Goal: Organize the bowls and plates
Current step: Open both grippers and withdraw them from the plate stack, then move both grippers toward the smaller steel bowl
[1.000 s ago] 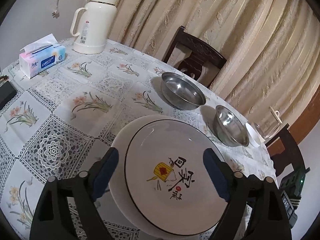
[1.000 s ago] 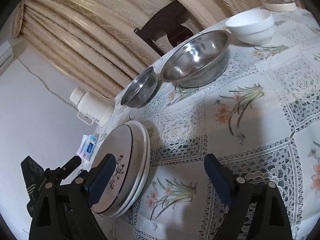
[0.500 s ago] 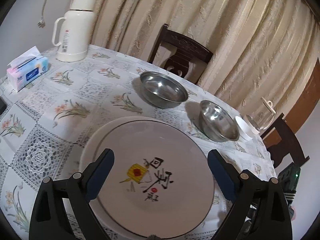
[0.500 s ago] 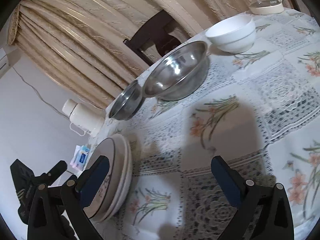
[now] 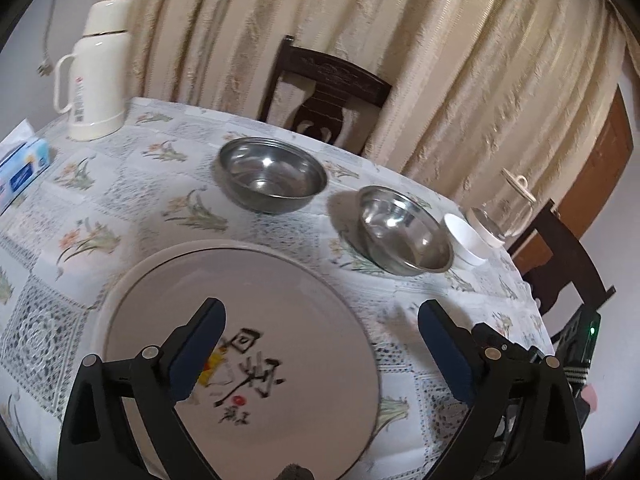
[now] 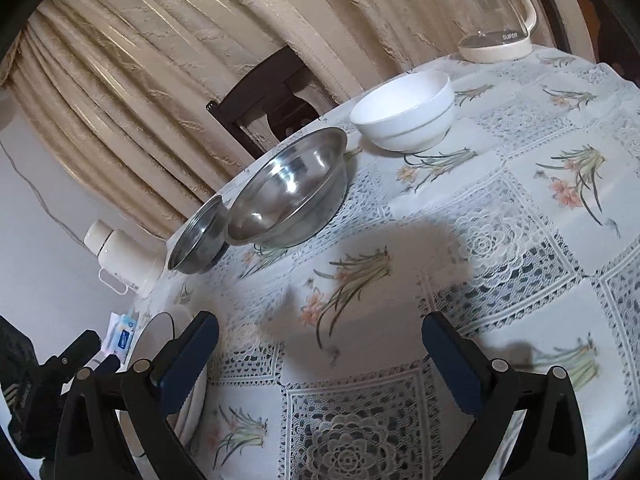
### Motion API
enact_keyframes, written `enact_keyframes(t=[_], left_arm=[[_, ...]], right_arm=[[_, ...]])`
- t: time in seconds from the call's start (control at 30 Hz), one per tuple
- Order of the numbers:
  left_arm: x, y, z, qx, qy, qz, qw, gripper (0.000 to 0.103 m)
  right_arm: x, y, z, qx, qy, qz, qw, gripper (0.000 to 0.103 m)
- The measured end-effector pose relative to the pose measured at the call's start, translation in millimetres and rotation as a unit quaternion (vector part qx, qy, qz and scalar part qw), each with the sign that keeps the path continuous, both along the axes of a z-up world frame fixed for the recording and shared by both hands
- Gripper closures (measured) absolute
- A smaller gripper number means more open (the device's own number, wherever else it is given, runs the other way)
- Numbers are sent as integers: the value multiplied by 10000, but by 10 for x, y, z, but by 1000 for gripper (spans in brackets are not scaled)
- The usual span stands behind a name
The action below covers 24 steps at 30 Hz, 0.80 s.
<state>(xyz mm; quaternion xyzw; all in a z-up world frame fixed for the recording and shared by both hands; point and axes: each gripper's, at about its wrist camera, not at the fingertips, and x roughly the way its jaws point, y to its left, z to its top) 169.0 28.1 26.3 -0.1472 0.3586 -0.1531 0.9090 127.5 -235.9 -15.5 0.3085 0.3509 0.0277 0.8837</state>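
Note:
A stack of plates with black calligraphy on the top one lies on the table near me; its edge also shows in the right wrist view. Beyond it stand a large steel bowl, a second steel bowl and a white bowl. The right wrist view shows the nearer steel bowl, the other one behind it and the white bowl. My left gripper is open and empty above the plates. My right gripper is open and empty over the tablecloth.
A cream thermos and a tissue box stand at the far left. A glass kettle stands at the far right edge. Dark wooden chairs stand behind the table, against curtains. The floral lace tablecloth covers the table.
My left gripper has pulled back and turned right, so the plates sit lower and nearer in view. My right gripper has moved toward the bowls, which now look larger.

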Motion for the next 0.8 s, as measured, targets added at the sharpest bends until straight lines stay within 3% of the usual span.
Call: enact_keyframes(t=[0.47, 0.8], left_arm=[[530, -429, 30, 8, 406, -407, 9983, 6], [883, -636, -42, 48, 621, -444, 9971, 6]], right_arm=[[174, -201, 160, -235, 153, 11, 9996, 0], [420, -318, 87, -26, 363, 66, 9993, 0]])
